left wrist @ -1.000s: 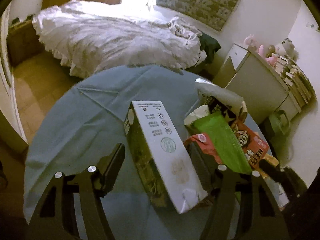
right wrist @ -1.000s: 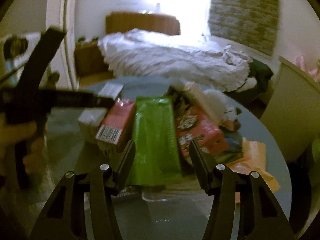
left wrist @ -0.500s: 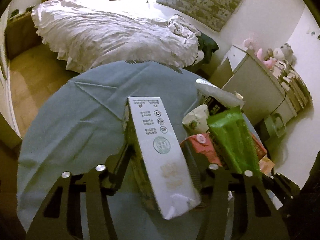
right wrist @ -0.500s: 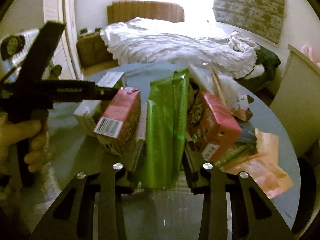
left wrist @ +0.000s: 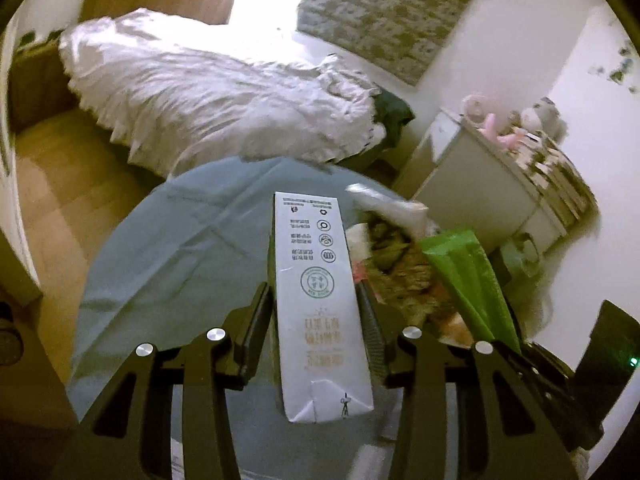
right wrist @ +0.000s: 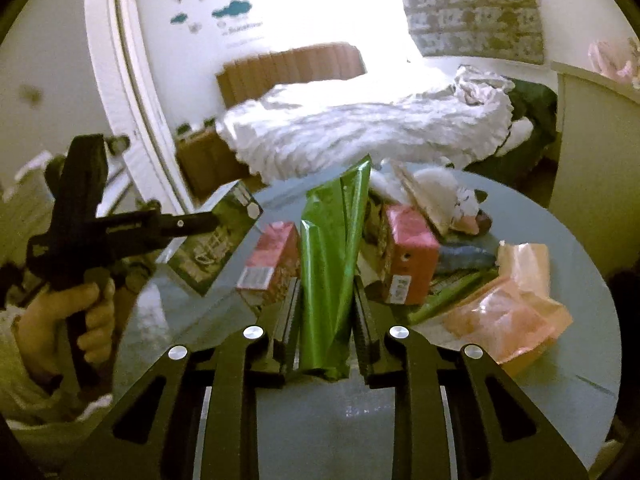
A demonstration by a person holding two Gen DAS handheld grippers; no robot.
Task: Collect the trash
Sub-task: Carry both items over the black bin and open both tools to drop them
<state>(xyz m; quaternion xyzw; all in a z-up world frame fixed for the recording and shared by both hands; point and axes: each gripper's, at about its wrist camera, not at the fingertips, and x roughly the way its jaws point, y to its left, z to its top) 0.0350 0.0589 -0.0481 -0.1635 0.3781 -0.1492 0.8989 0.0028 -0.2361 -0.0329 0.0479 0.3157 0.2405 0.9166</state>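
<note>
A tall white carton (left wrist: 308, 240) with green print sits between the fingers of my left gripper (left wrist: 312, 296). Its jaws are closing and the pads press on the carton's sides, holding it above the blue-grey tablecloth (left wrist: 180, 260). In the right wrist view the same carton (right wrist: 216, 236) hangs at the left, with a hand (right wrist: 80, 312) on the gripper handle. My right gripper (right wrist: 326, 292) is closing on a crumpled green wrapper (right wrist: 332, 232). The wrapper stands upright, pinched between the pads. It also shows in the left wrist view as a green wrapper (left wrist: 468, 280) on the right.
Two red drink cartons (right wrist: 272, 256) (right wrist: 408, 264), an orange plastic bag (right wrist: 512, 312) and white crumpled paper (right wrist: 436, 184) lie on the round table (right wrist: 520, 400). Beyond it are a bed (left wrist: 208, 96) and a white cabinet (left wrist: 480, 192) with soft toys.
Both grippers narrowed onto their items. The white carton now sits straight between the left fingers and is raised. The green wrapper went from lying flat to upright in the right gripper.
</note>
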